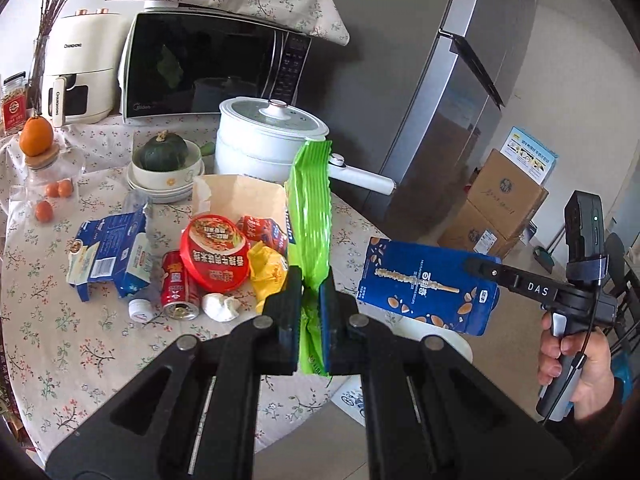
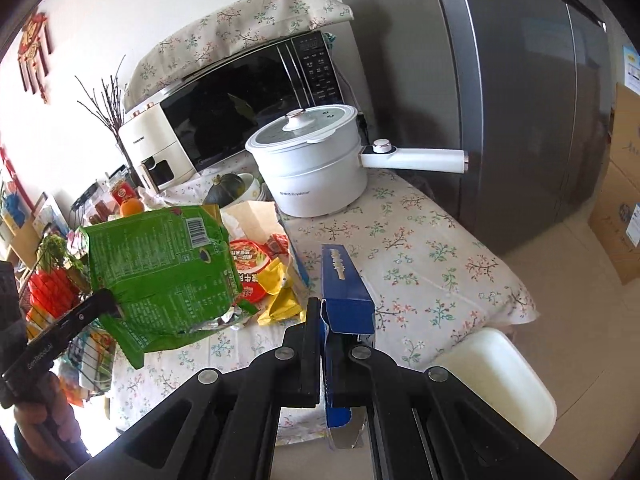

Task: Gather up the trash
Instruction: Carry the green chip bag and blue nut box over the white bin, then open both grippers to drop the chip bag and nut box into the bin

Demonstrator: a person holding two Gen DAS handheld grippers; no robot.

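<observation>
Right now you have two pieces of trash lifted clear of the table: the green snack bag is pinched at its lower end by your left gripper, and the blue biscuit box is clamped edge-on in your right gripper. Both sets of jaws are drawn in narrow, squeezing thin packaging, so neither piece looks loose. Both hang in the air near the table's front edge, bag to the left and box to the right, apart from each other.

Behind them the rest of the litter sits on the floral tablecloth: a red instant-noodle bowl, a red drink can, a torn blue carton, a yellow wrapper, a crumpled white tissue and a torn paper bag. The white electric pot and microwave stand further back.

You appear to be at the carry step, pick-up done, drop-off not yet. No bin is plainly visible; the pale rounded thing below the table edge may be a stool or a container, I cannot tell. Next, find the receptacle, bring both loads over it, then release.
</observation>
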